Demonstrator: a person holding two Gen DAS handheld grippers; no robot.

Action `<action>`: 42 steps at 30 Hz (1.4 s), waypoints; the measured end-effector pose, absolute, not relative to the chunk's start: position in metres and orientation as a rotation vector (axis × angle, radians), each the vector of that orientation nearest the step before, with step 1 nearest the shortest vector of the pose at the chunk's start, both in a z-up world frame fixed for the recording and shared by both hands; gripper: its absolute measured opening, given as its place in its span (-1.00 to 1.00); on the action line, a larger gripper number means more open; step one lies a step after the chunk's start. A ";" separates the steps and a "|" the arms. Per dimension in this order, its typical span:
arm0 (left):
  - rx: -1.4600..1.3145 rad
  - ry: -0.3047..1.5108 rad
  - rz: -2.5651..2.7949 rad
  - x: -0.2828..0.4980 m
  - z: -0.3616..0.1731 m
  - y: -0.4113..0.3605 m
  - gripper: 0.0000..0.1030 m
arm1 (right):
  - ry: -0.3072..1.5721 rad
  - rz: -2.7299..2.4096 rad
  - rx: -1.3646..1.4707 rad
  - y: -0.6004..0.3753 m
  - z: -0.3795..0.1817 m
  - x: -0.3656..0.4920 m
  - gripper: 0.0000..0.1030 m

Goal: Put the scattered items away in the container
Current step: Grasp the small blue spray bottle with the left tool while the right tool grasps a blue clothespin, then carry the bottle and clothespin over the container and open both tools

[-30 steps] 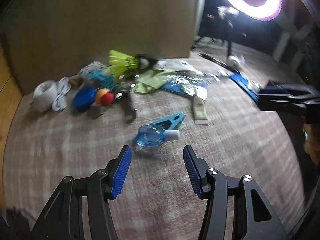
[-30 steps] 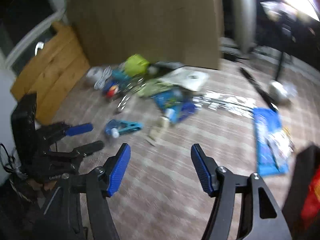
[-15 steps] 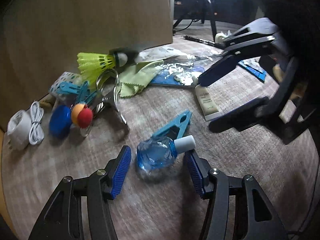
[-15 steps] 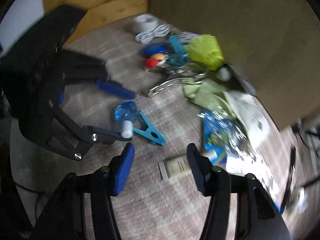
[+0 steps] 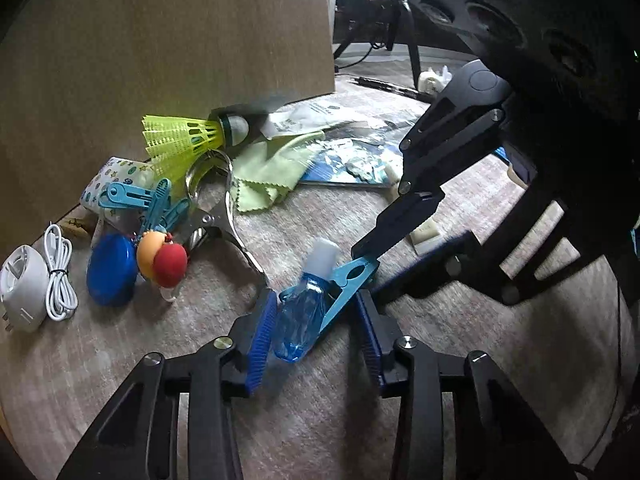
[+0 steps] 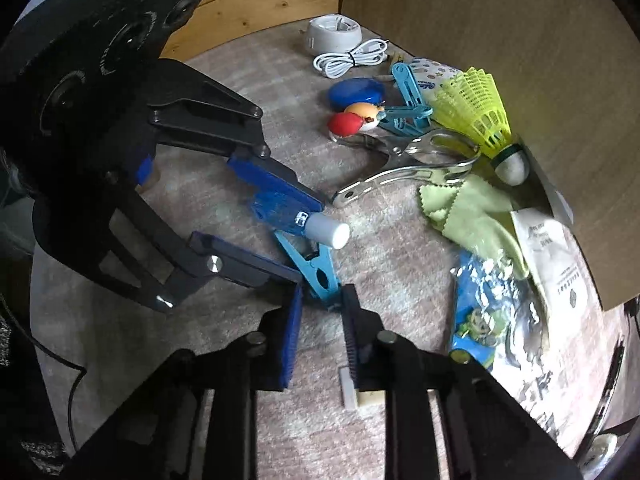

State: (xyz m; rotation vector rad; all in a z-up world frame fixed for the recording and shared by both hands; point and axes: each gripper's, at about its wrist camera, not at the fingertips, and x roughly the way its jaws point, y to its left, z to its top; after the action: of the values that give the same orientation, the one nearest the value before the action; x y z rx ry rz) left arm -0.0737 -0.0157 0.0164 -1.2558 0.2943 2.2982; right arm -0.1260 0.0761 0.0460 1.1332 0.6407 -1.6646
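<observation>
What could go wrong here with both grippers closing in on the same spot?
The blue bottle and the blue clothespin lie touching, so lifting either may drag or knock the other.

The left gripper brackets both; its jaws might pinch the peg along with the bottle.

The right gripper sits at the peg's tail, right beside the left fingers, so the two could collide.

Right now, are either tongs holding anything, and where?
Left tongs straddle the blue bottle's body; right tongs straddle the blue clothespin's end. Neither visibly clamped.

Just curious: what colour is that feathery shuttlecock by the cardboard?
The shuttlecock is bright yellow-green with a white tip, clearest in the right wrist view.
</observation>
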 end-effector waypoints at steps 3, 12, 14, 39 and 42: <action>-1.256 0.300 2.291 -0.065 0.017 -0.018 -0.35 | 0.612 -1.676 1.142 0.080 0.046 -0.123 -0.69; -1.296 0.216 2.324 -0.066 0.016 -0.032 -0.67 | 0.517 -1.761 1.183 0.100 0.050 -0.124 -0.71; -1.289 0.235 2.335 -0.068 0.016 -0.028 -0.68 | 0.510 -1.781 1.179 0.102 0.053 -0.122 -0.71; -0.971 -0.010 2.305 -0.039 0.116 0.117 -0.69 | -0.157 -2.600 1.155 0.352 0.151 -0.026 -0.72; -0.932 -0.014 2.216 -0.032 0.126 0.166 -0.69 | -0.234 -2.759 1.179 0.411 0.161 0.000 -0.72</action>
State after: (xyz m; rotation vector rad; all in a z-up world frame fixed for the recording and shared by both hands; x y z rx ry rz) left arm -0.0318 0.1664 0.1264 -0.9321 -0.0141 2.2162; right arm 0.0003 0.4112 0.1609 1.1789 -0.2336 -2.7595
